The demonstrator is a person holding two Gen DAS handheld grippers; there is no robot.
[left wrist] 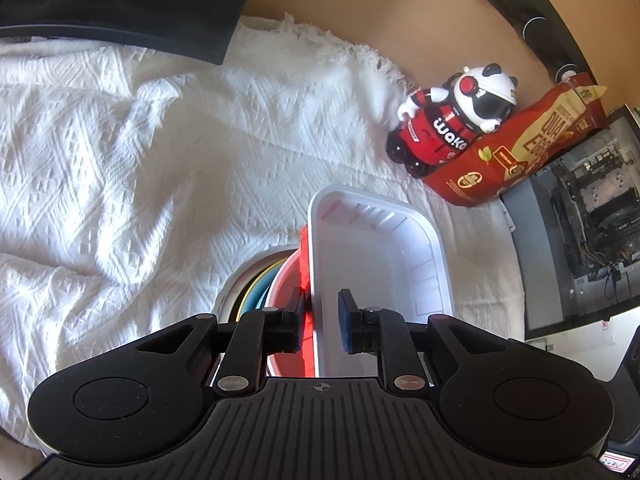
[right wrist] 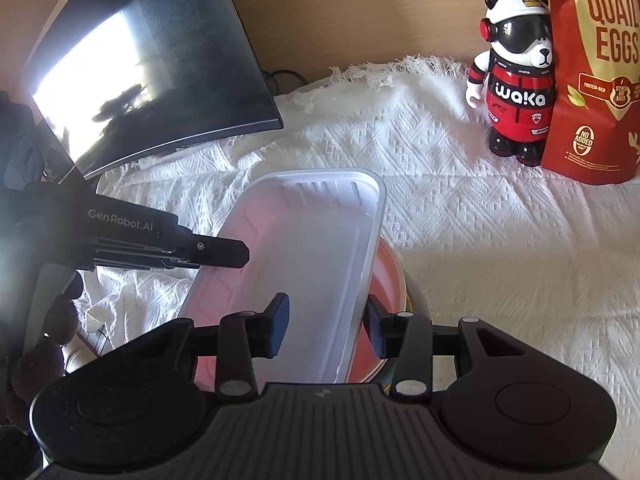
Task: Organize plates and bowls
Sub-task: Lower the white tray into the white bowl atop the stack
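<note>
A white rectangular plastic tray [left wrist: 372,256] rests on a stack of dishes: a red bowl [left wrist: 292,344], then blue, yellow and white plates [left wrist: 256,292] under it. My left gripper [left wrist: 324,320] straddles the tray's left rim, with a gap between its right pad and the wall. In the right wrist view the tray [right wrist: 316,248] lies over the red bowl [right wrist: 386,280]. My right gripper [right wrist: 326,328] straddles the tray's right rim, pads apart from it. The left gripper's finger [right wrist: 216,254] shows at the tray's left side.
A white woven cloth [left wrist: 140,168] covers the table. A dark monitor [right wrist: 160,52] stands at the back left. A panda figure [right wrist: 516,80] and a red quail-egg bag [right wrist: 596,72] stand at the back right. An open computer case [left wrist: 580,216] is at the right.
</note>
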